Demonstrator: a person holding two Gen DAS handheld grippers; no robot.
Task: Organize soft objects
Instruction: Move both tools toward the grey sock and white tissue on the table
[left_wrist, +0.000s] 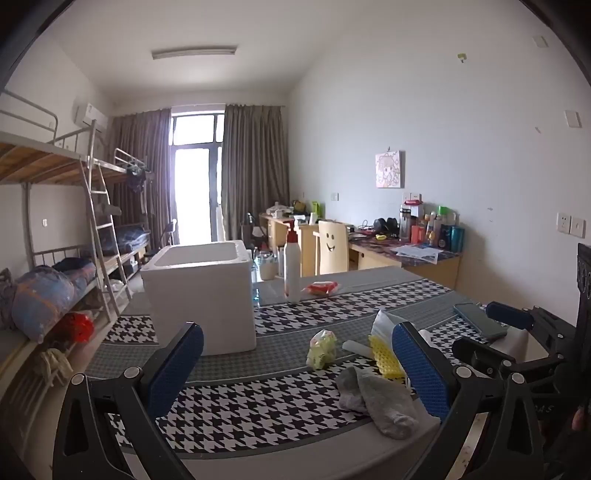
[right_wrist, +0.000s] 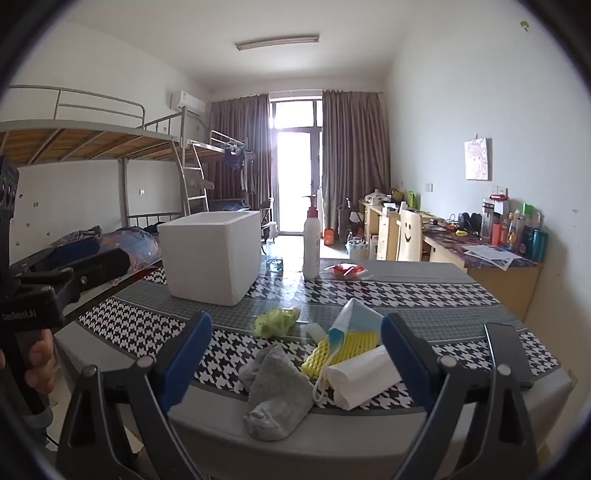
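A grey sock (left_wrist: 376, 402) (right_wrist: 275, 391) lies at the table's near edge. Behind it lie a yellow foam net (left_wrist: 386, 356) (right_wrist: 343, 350), a face mask (right_wrist: 352, 315), a white tissue pack (right_wrist: 364, 376) and a crumpled yellow-green bag (left_wrist: 321, 349) (right_wrist: 275, 321). A white foam box (left_wrist: 203, 295) (right_wrist: 212, 254) stands open-topped at the left. My left gripper (left_wrist: 299, 373) is open and empty, left of the sock. My right gripper (right_wrist: 295, 365) is open and empty, hovering over the pile; it also shows in the left wrist view (left_wrist: 517, 332).
A white pump bottle (left_wrist: 293, 267) (right_wrist: 311, 243) and a red packet (left_wrist: 321, 288) (right_wrist: 347, 270) stand at the table's far side. A dark phone (left_wrist: 480, 321) (right_wrist: 508, 354) lies at the right. The houndstooth tablecloth (left_wrist: 280, 402) covers the table. Bunk beds stand left, desks right.
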